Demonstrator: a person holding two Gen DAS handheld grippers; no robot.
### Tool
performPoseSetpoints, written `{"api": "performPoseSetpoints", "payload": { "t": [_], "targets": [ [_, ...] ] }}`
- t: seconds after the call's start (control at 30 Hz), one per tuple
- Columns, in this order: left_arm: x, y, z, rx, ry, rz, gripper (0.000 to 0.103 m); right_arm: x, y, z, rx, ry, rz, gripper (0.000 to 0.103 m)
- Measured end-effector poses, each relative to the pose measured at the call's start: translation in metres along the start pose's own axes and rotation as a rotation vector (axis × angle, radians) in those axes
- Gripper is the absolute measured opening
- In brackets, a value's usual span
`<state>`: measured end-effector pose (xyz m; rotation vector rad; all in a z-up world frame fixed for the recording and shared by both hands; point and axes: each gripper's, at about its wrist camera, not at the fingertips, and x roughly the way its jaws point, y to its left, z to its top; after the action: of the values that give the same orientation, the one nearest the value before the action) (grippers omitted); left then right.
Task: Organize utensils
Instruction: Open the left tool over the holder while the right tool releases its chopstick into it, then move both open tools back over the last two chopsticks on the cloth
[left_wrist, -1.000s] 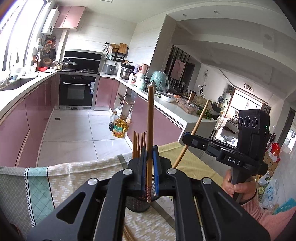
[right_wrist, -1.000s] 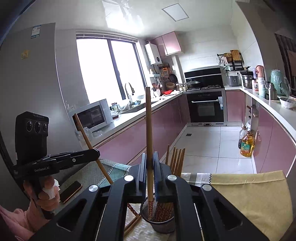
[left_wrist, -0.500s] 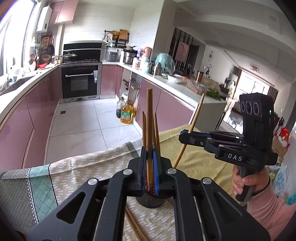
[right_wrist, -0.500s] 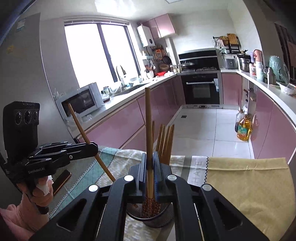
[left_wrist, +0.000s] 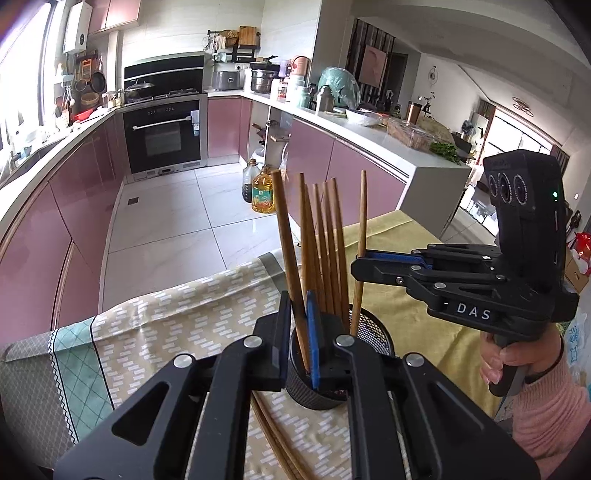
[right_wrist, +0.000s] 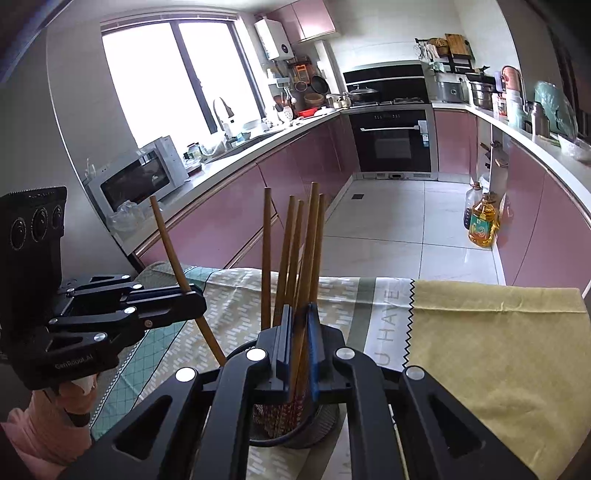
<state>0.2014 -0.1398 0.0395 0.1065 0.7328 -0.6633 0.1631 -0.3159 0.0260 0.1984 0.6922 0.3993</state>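
With each gripper's jaws clamped on one chopstick over the mesh holder (left_wrist: 373, 332) on the surface, ease left gripper (left_wrist: 300, 334) and right gripper (right_wrist: 300, 349) open only once both tips sit inside.

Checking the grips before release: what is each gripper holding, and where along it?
Each holds one chopstick low on its shaft, tip in the holder: left gripper on chopstick, right gripper on chopstick.
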Motion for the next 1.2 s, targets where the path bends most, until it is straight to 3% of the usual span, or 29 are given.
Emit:
{"api": "performPoseSetpoints", "payload": {
  "t": [0.37,0.47,0.6,0.73,0.8,1.2],
  "targets": [
    [0.007,0.008,-0.019,-0.056,-0.013,0.014,0.009,-0.006,-0.008,-0.008,0.03,-0.027,0.02,0.019],
    [-0.003,0.007,-0.029,-0.052,-0.041,0.043,0.013,-0.015,-0.003,-0.013,0.024,-0.046,0.035,0.023],
    [-0.022,0.008,-0.046,-0.059,-0.093,0.07,0.025,-0.035,0.012,-0.023,-0.014,-0.084,0.057,0.037],
    [-0.04,0.012,-0.065,-0.06,-0.126,0.108,0.033,-0.053,0.028,-0.033,-0.05,-0.115,0.101,0.04],
    [-0.045,0.012,-0.074,-0.06,-0.124,0.132,0.035,-0.059,0.036,-0.04,-0.073,-0.12,0.117,0.051],
    [-0.046,0.012,-0.123,-0.091,-0.057,0.226,0.051,-0.023,0.06,-0.091,-0.07,0.027,0.172,0.063]
  ]
}}
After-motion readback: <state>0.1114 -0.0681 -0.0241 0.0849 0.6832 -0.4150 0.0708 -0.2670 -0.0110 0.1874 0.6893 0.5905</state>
